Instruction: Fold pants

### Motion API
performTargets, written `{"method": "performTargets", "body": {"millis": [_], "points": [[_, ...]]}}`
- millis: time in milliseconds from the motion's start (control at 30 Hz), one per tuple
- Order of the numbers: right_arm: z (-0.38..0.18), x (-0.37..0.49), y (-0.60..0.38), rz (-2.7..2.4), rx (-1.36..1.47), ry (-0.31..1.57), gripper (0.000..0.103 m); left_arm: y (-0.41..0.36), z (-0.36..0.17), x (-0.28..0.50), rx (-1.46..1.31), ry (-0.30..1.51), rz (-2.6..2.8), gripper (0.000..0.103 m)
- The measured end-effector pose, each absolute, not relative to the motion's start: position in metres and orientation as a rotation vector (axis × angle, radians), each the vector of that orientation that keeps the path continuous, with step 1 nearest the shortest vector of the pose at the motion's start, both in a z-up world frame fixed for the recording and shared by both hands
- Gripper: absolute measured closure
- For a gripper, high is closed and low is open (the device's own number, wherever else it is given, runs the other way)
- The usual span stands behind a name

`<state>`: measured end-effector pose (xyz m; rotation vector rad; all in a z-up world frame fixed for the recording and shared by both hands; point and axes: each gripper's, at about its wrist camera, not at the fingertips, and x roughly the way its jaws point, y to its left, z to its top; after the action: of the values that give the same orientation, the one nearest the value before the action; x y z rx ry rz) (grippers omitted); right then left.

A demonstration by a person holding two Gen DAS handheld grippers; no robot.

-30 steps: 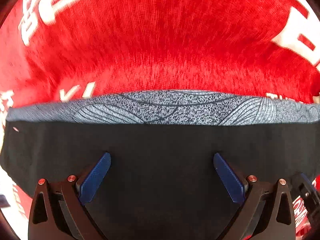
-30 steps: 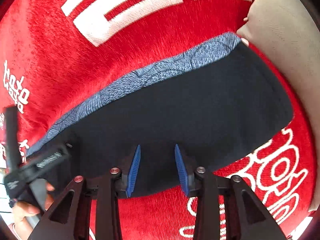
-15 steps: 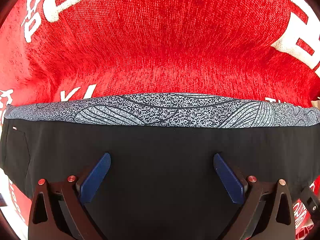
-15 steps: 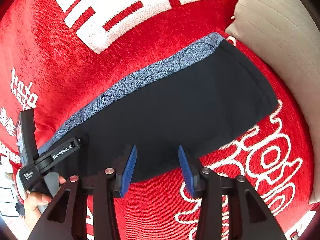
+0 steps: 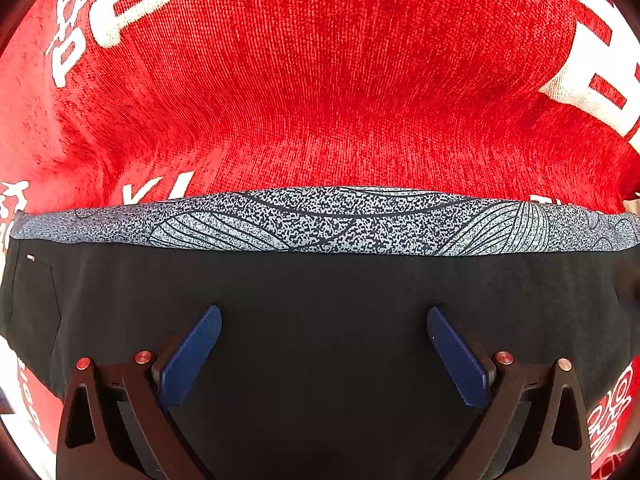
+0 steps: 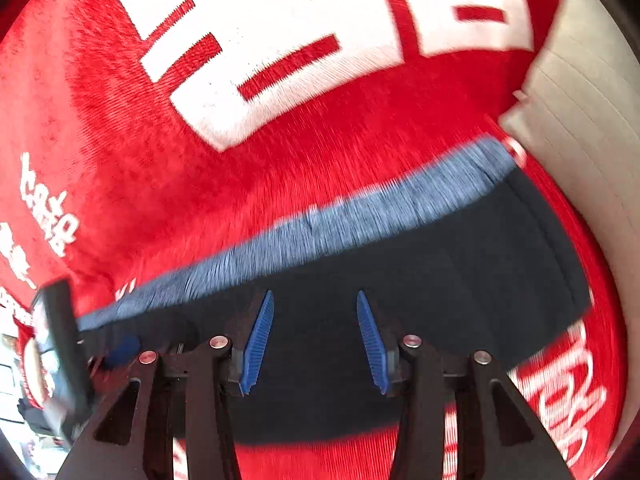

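The pants lie folded flat on the red blanket. The right gripper has let go and lifted above them, jaws half spread, empty. The left gripper hovers spread wide, holding nothing. The fold seems finished.

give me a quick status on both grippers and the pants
Left gripper open, over the pants, nothing gripped. Right gripper open, empty, above the dark fabric. Pants flat on red blanket, patterned band showing. Nothing in the way.
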<state>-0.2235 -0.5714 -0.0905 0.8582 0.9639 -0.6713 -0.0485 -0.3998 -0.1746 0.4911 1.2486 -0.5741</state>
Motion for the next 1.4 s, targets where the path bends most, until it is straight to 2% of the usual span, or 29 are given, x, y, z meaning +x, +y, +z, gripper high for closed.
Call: {"method": "performTargets", "body": {"millis": [167,300,533,767,1000,1200,1400], "points": [[-0.114,-0.193,-0.587,-0.694,0.751,1.054,0.056,-0.396,-0.173,-0.050,0.489,1.246,-0.579,0.000],[-0.118,-0.202,-0.604,-0.786,0.697,1.049,0.057,-0.394,-0.171,-0.050,0.485,1.245,-0.582,0.000],[-0.098,-0.248,-0.614,-0.870,0.829,0.980,0.055,-0.389,-0.171,-0.052,0.483,1.236,-0.586,0.000],[-0.085,-0.310,-0.581,-0.797,1.032,0.882,0.048,-0.392,-0.159,-0.053,0.518,1.251,-0.583,0.000],[-0.115,-0.382,-0.546,-0.720,1.412,0.672,0.045,-0.398,-0.125,-0.091,0.522,1.222,-0.692,0.000],[-0.133,-0.411,-0.544,-0.731,1.542,0.520,0.045,-0.398,-0.156,-0.112,0.560,1.298,-0.672,0.000],[-0.139,-0.414,-0.552,-0.701,1.560,0.425,0.045,-0.397,-0.154,-0.115,0.552,1.283,-0.675,0.000]]}}
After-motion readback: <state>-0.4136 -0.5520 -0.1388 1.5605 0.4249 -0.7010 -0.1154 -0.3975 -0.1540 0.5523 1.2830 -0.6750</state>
